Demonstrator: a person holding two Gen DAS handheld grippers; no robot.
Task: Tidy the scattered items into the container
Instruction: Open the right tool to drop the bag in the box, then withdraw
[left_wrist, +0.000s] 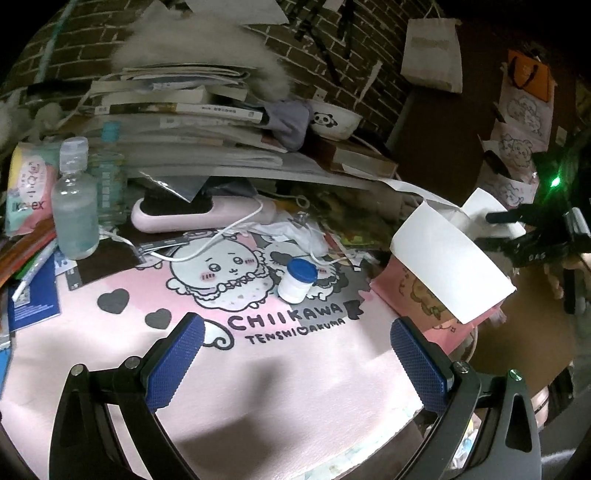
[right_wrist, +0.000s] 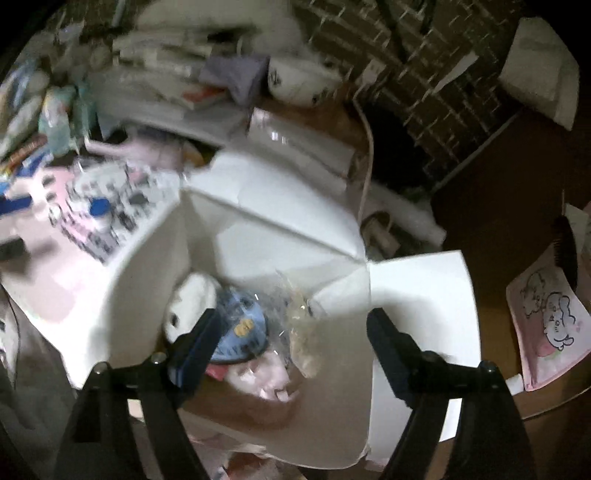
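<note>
L gripper (left_wrist: 295, 363): jaws spread wide, nothing held, hovering over pink mat (left_wrist: 280, 376). Beyond it, small white jar w/ blue lid (left_wrist: 297, 282) is seen upright on mat, well apart from fingers. Open box (left_wrist: 448, 273) w/ white flaps noted at mat's R edge. R gripper (right_wrist: 291, 354): jaws apart, empty, positioned above box; blurred items seen inside, incl. white plush (right_wrist: 192, 302) and blue object (right_wrist: 242, 328).

Open mat (left_wrist: 295, 369) is lying free ahead of the left gripper (left_wrist: 295, 365), only a jar (left_wrist: 297, 279) standing there. Raised flaps (right_wrist: 258, 206) are ringing the box (right_wrist: 332, 369) opening.
</note>
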